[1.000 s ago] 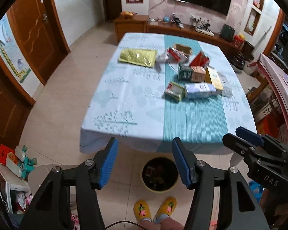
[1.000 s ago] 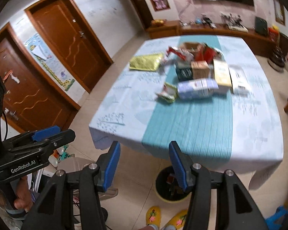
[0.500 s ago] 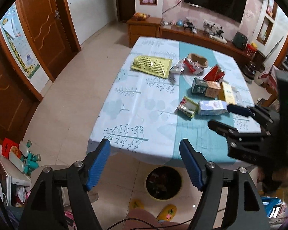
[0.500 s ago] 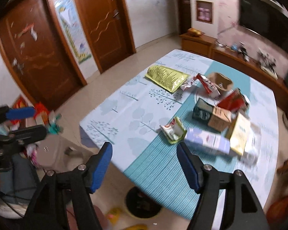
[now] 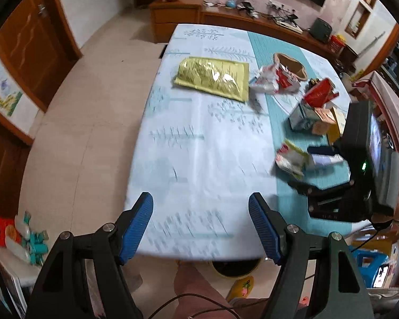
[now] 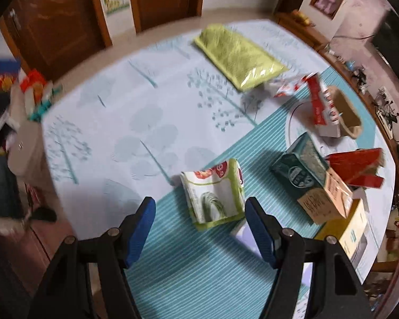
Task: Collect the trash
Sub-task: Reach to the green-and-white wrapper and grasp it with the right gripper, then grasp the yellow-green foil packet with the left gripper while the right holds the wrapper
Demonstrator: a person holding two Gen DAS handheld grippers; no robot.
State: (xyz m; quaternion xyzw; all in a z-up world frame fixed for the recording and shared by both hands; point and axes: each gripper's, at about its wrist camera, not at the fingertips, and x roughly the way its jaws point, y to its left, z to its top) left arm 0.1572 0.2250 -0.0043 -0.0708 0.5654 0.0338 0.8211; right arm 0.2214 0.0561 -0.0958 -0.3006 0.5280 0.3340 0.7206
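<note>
- The left claw (image 5: 200, 224) hung released over the near edge of the table (image 5: 188, 159), its blue pads wide apart with only patterned cloth between them.
- The right claw (image 6: 199, 227) was also released and empty, poised over the teal stripe of the table; its jaws had just been opening.
- A crumpled white-and-green wrapper (image 6: 215, 194) lay flat on the teal stripe just ahead of the right claw, between the lines of its pads but untouched.
- A pale box (image 6: 246, 235) lay partly hidden behind the right pad of that claw.
- Farther back lay a green carton (image 6: 298, 167) against a tan carton (image 6: 324, 202), a red box (image 6: 359, 164) and a yellow box (image 6: 353, 231).
- A large yellow-green bag (image 5: 212, 78) lay flat on the far side of the table, beside a red-and-white wrapper (image 5: 276, 78).
- A round bin (image 5: 235, 267) stood on the floor under the table's near edge.
</note>
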